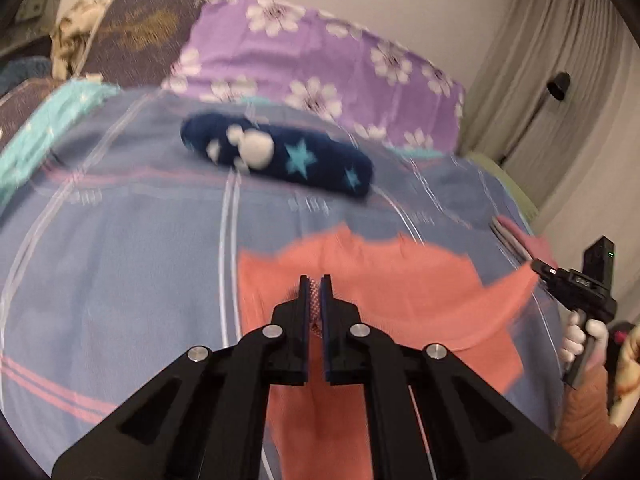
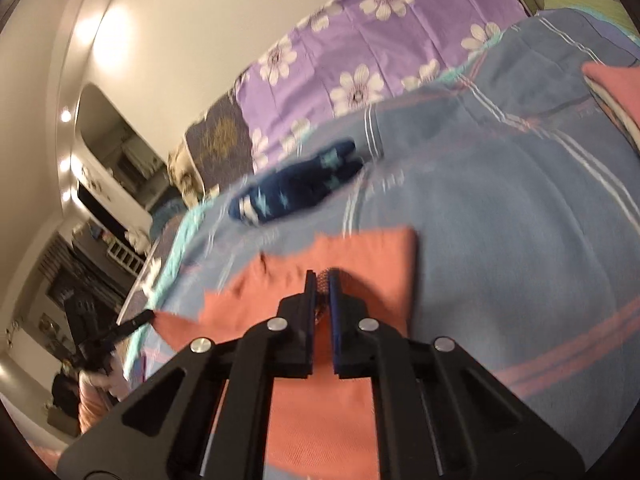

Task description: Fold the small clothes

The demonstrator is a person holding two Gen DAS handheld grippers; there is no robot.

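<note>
A salmon-pink cloth lies spread on the bed, over a blue striped bedspread, and both grippers have hold of it. The left gripper has its fingers pressed together on a bunched fold of the cloth, and so does the right gripper, each with a narrow strip of fabric showing between the pads.

From the left wrist view the right gripper shows at the far right, pinching a corner of the cloth that is pulled out into a point, with a gloved hand on its handle. The right wrist view shows the reverse: the left gripper at the far left, tugging the opposite corner. So the cloth is stretched sideways between them, its long axis running across the bed from one gripper to the other.

Beyond it lies a dark navy sock with light stars, long axis also crosswise. Behind that is a purple flowered pillow. Only the right view shows the room's lamps and a dark shelf.
</note>
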